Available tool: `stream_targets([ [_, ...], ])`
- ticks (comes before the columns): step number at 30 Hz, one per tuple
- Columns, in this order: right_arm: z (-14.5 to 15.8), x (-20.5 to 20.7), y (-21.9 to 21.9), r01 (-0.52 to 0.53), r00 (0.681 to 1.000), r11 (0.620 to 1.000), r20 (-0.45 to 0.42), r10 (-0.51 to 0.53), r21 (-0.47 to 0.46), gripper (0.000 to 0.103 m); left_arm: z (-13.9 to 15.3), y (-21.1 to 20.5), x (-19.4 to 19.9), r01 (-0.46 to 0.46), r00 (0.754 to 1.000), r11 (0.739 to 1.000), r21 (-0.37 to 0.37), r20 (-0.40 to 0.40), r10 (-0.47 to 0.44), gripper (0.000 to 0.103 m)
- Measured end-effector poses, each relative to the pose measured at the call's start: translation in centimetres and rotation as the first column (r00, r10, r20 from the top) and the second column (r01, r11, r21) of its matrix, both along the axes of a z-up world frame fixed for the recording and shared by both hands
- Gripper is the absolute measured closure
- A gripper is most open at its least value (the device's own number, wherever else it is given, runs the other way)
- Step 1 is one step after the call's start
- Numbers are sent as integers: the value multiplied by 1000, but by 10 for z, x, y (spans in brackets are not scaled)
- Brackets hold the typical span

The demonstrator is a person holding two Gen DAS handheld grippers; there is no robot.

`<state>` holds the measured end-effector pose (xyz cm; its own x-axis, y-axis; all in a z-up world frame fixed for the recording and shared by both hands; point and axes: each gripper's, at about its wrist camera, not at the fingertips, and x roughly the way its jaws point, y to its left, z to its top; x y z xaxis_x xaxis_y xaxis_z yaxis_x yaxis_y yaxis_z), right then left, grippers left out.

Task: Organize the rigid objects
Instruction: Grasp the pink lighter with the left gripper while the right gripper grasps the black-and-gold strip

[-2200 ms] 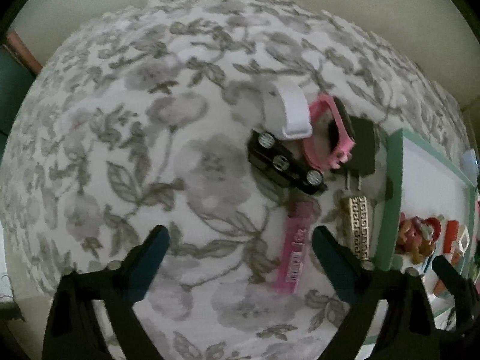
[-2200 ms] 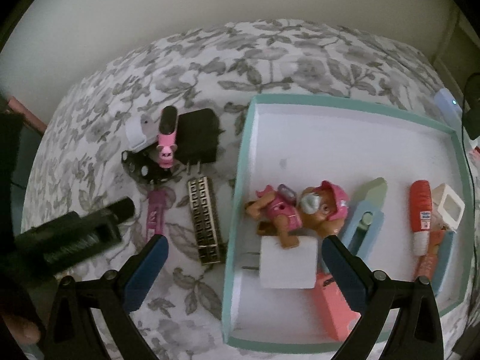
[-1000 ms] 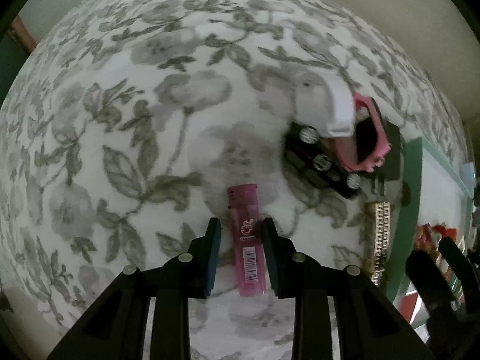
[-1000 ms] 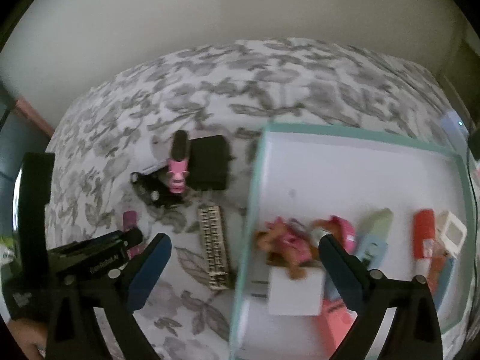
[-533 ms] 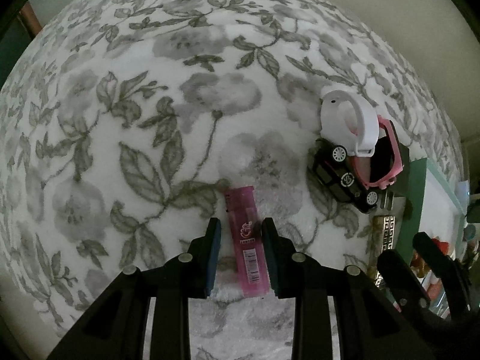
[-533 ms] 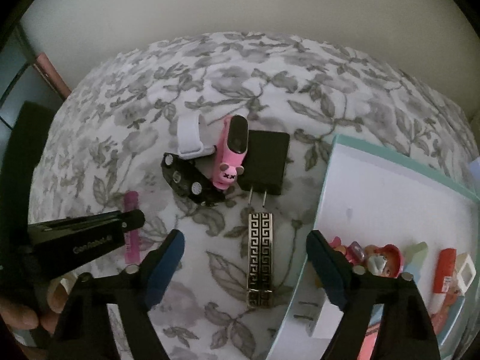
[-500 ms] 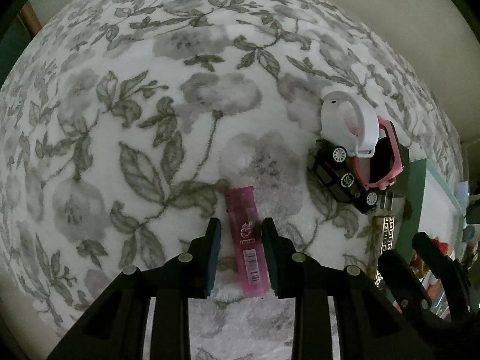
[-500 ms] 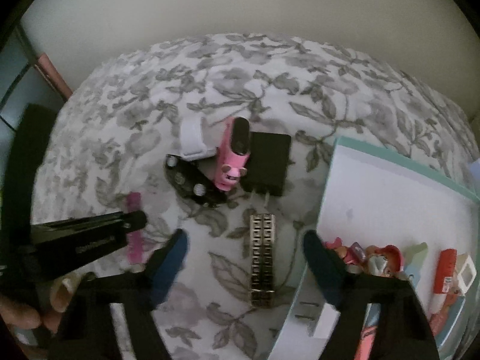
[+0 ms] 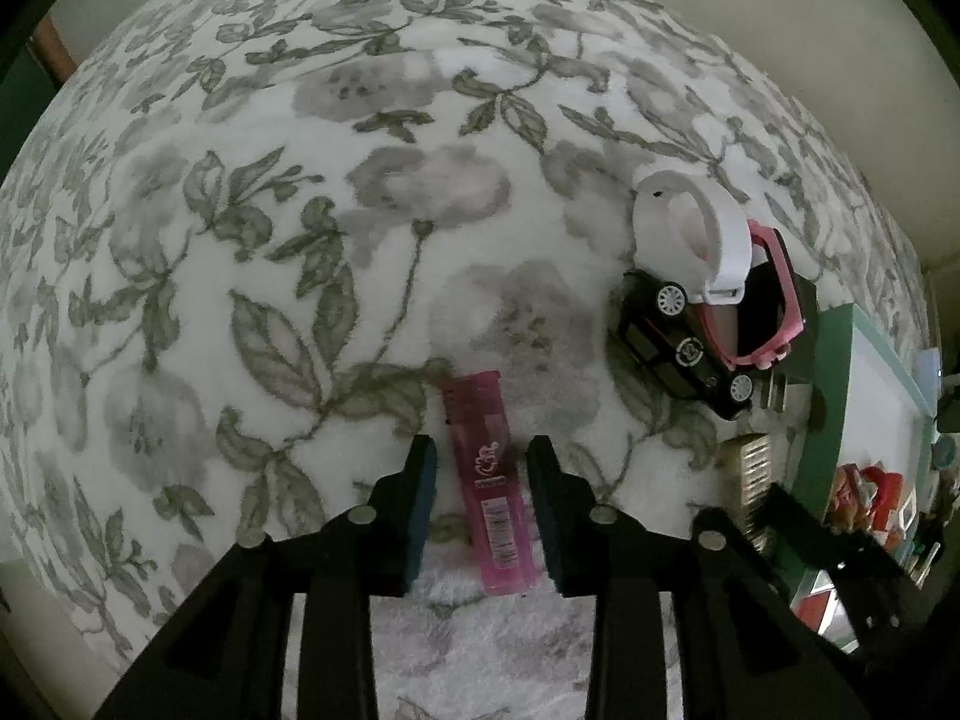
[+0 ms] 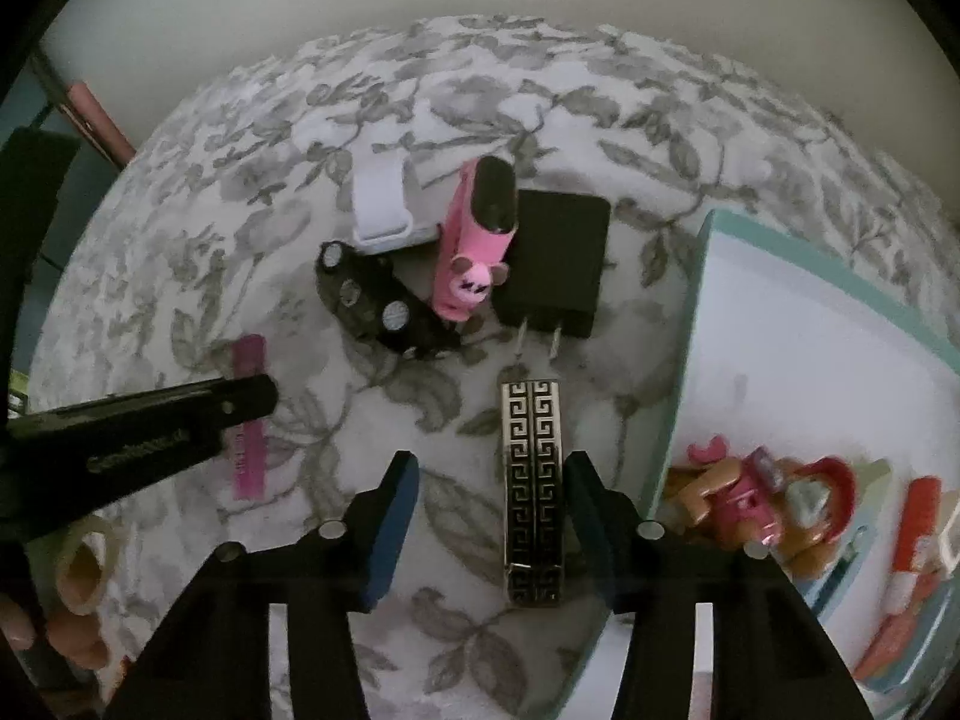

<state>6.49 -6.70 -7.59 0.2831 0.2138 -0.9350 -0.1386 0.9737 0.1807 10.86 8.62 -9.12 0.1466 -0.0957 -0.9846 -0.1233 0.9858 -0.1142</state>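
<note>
While its jaws ease apart, the left gripper (image 9: 482,483) straddles the pink lighter (image 9: 489,483), lying lengthwise between unpressing pads on the floral cloth (image 9: 252,228). Right view: the right gripper (image 10: 491,513) closes around the patterned bar (image 10: 533,492), lengthwise too, contact unclear.

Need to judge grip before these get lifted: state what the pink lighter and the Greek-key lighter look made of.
Pink lighter: looks like translucent glossy plastic; the tinted body lets light through and carries a printed label. Greek-key lighter: probably metal casing, with shiny silver pattern lines on black panels; plated plastic can't be ruled out.
</note>
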Motion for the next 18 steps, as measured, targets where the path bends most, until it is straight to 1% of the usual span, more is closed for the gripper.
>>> stream_targets([
  [2,-1,0,2,-5,1000,1000,-10,6,16,60,-1,-5,0,12,1000,1000,-6,-2,-12,64],
  [5,-6,-2,7,-23,1000,999,-7,22,-42,59,-2,-14,0,33,999,999,14,-1,-33,64],
  [9,-5,-4,12,-43,999,997,-2,43,-68,59,-2,-22,0,45,999,999,31,-1,-45,64],
  [11,-5,-4,11,-39,999,997,-4,39,-61,59,-1,-24,-1,51,999,998,37,0,-51,64],
  [15,-6,-2,3,-8,1000,1000,-15,8,-12,58,-3,-33,-1,60,998,997,53,1,-60,64],
  [18,-6,-2,-1,2,1000,1000,-19,-2,0,57,-3,-33,-3,58,998,997,50,2,-58,64],
])
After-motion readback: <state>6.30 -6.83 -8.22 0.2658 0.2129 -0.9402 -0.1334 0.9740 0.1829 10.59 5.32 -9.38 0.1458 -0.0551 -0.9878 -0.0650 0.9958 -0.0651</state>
